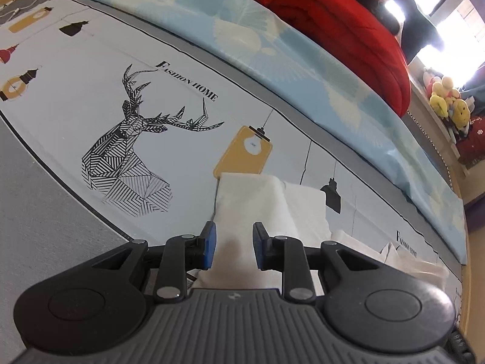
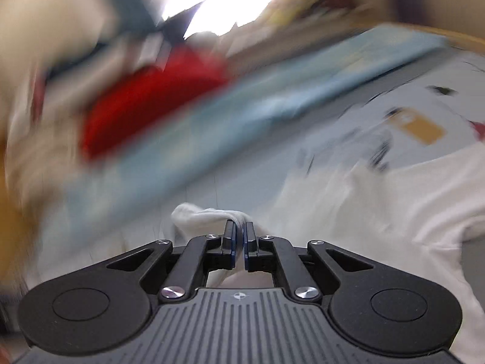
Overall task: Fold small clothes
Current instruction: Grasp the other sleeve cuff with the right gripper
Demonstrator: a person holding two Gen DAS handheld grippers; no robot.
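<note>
Work surface: bed sheet [image 1: 75, 97] printed with a geometric deer and hanging lamps. Pale blue quilt [image 1: 272, 51] along its far edge, red blanket [image 1: 339, 30] beyond, plush toys [image 1: 448, 100] near a bright window.

White garment [image 1: 272, 209] lies on the sheet, long axis running away from the left gripper [image 1: 233, 244], whose fingers stand apart above it, gripping nothing.

Right wrist view, heavily blurred, alone shows the right gripper [image 2: 239, 236] clamped on a bunched white fold [image 2: 209, 217].
</note>
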